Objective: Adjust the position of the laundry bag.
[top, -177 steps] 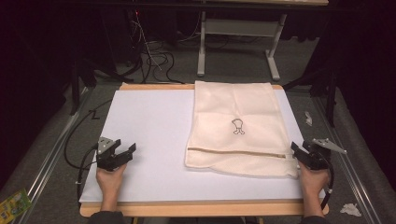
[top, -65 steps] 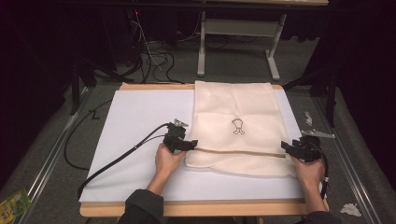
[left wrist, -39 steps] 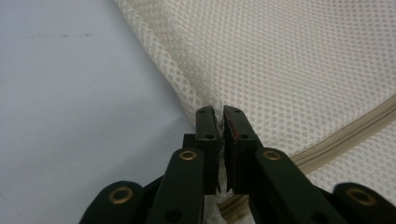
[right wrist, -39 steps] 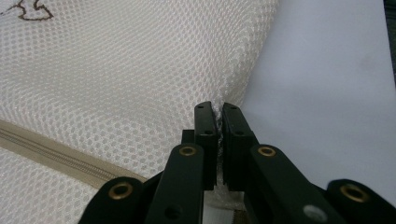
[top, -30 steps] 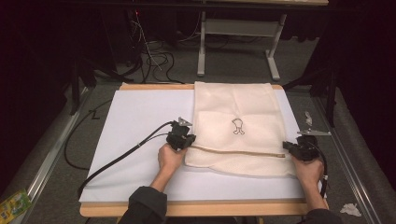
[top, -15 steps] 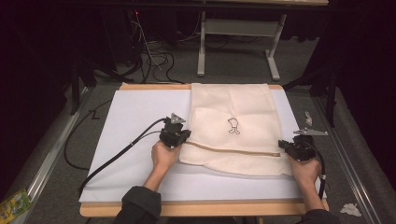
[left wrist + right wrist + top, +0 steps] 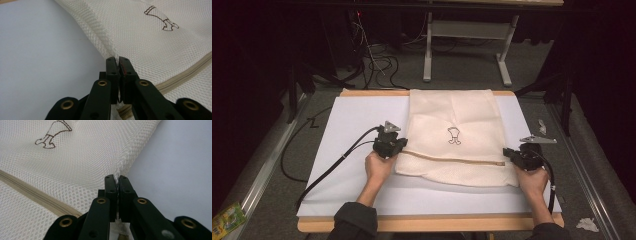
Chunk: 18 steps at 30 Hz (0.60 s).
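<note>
A cream mesh laundry bag [image 7: 452,115] with a small brown logo [image 7: 453,135] and a beige zipper [image 7: 452,159] lies on the white table cover. My left gripper [image 7: 398,149] is shut on the bag's left edge beside the zipper end. In the left gripper view the mesh bag [image 7: 155,37] is pinched between the jaws of the left gripper [image 7: 117,60]. My right gripper [image 7: 508,153] is shut on the bag's right edge. In the right gripper view the mesh bag [image 7: 82,152] rises in a ridge from the closed right gripper [image 7: 116,178].
The white cover [image 7: 347,125] lies over a wooden table with its edge [image 7: 427,224] near me. The left gripper's cable [image 7: 332,167] trails across the cover to the left. Floor cables [image 7: 379,62], a metal stand [image 7: 462,30] and crumpled scraps [image 7: 586,224] surround the table.
Both grippers moved in from the table's front corners, closed on the bag's side edges at the zipper, and have dragged the bag slightly left and toward me.
</note>
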Motion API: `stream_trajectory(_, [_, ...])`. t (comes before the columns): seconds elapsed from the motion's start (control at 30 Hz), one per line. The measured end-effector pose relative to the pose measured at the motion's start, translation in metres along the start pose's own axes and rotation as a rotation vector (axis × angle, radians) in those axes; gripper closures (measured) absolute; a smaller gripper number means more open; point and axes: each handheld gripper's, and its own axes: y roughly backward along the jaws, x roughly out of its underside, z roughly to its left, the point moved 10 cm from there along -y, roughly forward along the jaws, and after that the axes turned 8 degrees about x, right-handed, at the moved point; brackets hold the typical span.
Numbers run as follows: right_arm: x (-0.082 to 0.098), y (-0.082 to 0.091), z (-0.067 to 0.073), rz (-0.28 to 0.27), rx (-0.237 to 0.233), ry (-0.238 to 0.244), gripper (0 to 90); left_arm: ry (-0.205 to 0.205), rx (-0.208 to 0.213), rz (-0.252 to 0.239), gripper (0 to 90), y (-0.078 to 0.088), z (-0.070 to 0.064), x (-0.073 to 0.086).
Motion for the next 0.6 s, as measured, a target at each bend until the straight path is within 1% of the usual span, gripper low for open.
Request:
stream_trajectory(0.13, [-0.002, 0.0, 0.006, -0.003, -0.011, 0.001, 88.9, 0.013, 0.0, -0.018, 87.6, 0.006, 0.004, 0.001])
stream_trajectory(0.2, [-0.003, 0.0, 0.008, -0.007, -0.016, 0.001, 88.9, 0.013, 0.0, -0.017, 87.6, 0.007, 0.005, 0.002])
stream_trajectory(0.23, [-0.005, 0.0, 0.011, -0.015, -0.023, 0.013, 88.9, 0.019, -0.005, -0.015, 87.5, 0.01, 0.008, 0.004])
stream_trajectory(0.27, [-0.005, 0.0, 0.011, -0.015, -0.023, 0.013, 88.9, 0.019, -0.005, -0.015, 87.6, 0.01, 0.008, 0.004])
stream_trajectory(0.37, [-0.007, -0.001, 0.02, -0.016, -0.04, 0.016, 88.9, 0.023, -0.013, -0.027, 87.6, 0.017, 0.013, 0.006])
stream_trajectory(0.5, [-0.008, -0.003, 0.025, -0.02, -0.049, 0.013, 88.9, 0.037, -0.014, -0.04, 87.5, 0.021, 0.017, 0.007])
stream_trajectory(0.6, [-0.01, -0.002, 0.032, -0.027, -0.064, 0.022, 88.9, 0.039, -0.023, -0.042, 87.5, 0.026, 0.021, 0.011])
